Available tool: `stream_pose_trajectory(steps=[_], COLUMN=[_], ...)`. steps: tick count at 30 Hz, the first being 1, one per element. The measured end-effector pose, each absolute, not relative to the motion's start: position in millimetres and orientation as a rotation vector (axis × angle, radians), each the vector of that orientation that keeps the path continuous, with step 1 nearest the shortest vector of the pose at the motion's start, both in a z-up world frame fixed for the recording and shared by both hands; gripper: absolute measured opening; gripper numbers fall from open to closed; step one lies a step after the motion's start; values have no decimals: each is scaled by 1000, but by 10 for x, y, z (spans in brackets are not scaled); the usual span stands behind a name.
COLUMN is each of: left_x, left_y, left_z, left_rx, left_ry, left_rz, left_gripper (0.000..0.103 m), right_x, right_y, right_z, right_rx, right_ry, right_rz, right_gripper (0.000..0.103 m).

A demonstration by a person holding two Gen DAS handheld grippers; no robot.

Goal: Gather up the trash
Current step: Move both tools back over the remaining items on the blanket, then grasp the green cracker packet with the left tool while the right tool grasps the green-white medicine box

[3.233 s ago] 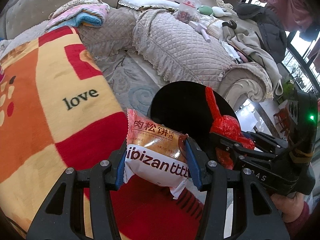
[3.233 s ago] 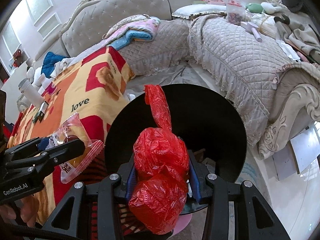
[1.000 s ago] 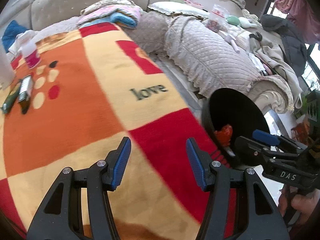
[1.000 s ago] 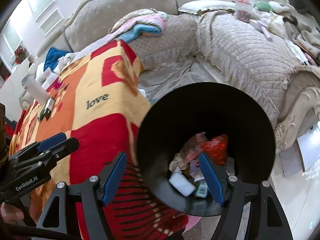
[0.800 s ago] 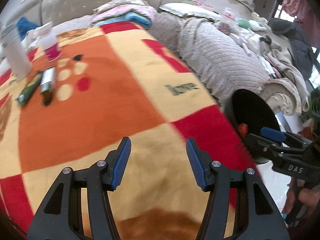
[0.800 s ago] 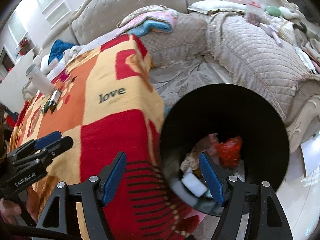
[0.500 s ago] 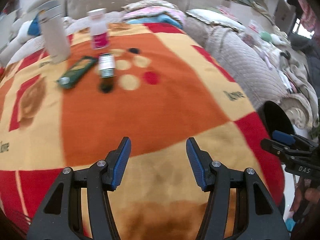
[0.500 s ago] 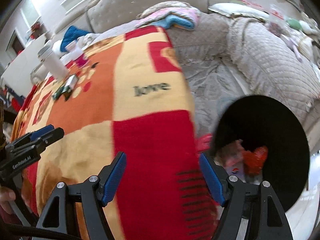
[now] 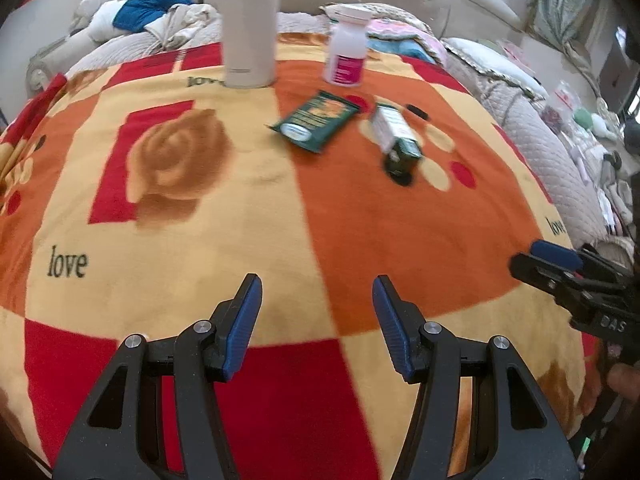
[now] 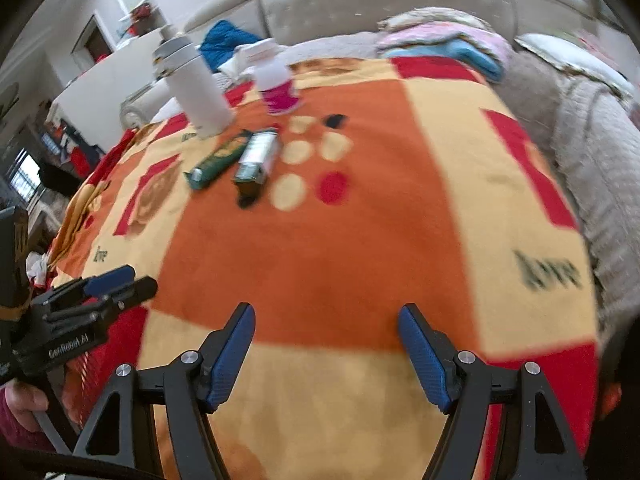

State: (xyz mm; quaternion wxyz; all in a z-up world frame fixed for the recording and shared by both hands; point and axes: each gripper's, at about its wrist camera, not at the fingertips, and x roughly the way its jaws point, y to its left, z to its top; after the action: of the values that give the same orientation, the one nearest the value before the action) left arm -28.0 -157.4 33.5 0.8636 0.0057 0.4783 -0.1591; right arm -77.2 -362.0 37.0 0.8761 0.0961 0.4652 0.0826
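A green flat packet (image 9: 316,121) (image 10: 219,159) and a small green-and-white box (image 9: 396,139) (image 10: 258,156) lie on the orange, red and yellow blanket (image 9: 360,220) (image 10: 360,240), far from both grippers. My left gripper (image 9: 316,312) is open and empty above the blanket's near part. My right gripper (image 10: 326,340) is open and empty too; it also shows at the right edge of the left wrist view (image 9: 560,264). The black bin is out of view.
A tall white flask (image 9: 248,20) (image 10: 192,88) and a white bottle with a pink label (image 9: 347,54) (image 10: 276,80) stand at the blanket's far side. A quilted beige sofa (image 10: 592,140) with folded cloths (image 10: 444,40) lies behind and to the right.
Both grippers have let go of their trash into the black bin and swung left, away from it. They now face the blanket top with the packet, box and bottles.
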Motion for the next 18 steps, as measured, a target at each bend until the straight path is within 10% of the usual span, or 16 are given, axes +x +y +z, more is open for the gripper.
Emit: stream_pose_trajectory(steps=[11,18], left_x=[74,392], left_y=[-1318,-1428], left_z=[415,450], left_rx=[-81,-53], left_ry=[978,974], left_rz=[-342,-367], left_gripper=[56,57], right_x=[394,577], right_y=[-3116,-3195], right_z=[398,352], right_rx=[184,186], right_ry=[957,977], right_rz=[202,209], right_gripper=[61,23])
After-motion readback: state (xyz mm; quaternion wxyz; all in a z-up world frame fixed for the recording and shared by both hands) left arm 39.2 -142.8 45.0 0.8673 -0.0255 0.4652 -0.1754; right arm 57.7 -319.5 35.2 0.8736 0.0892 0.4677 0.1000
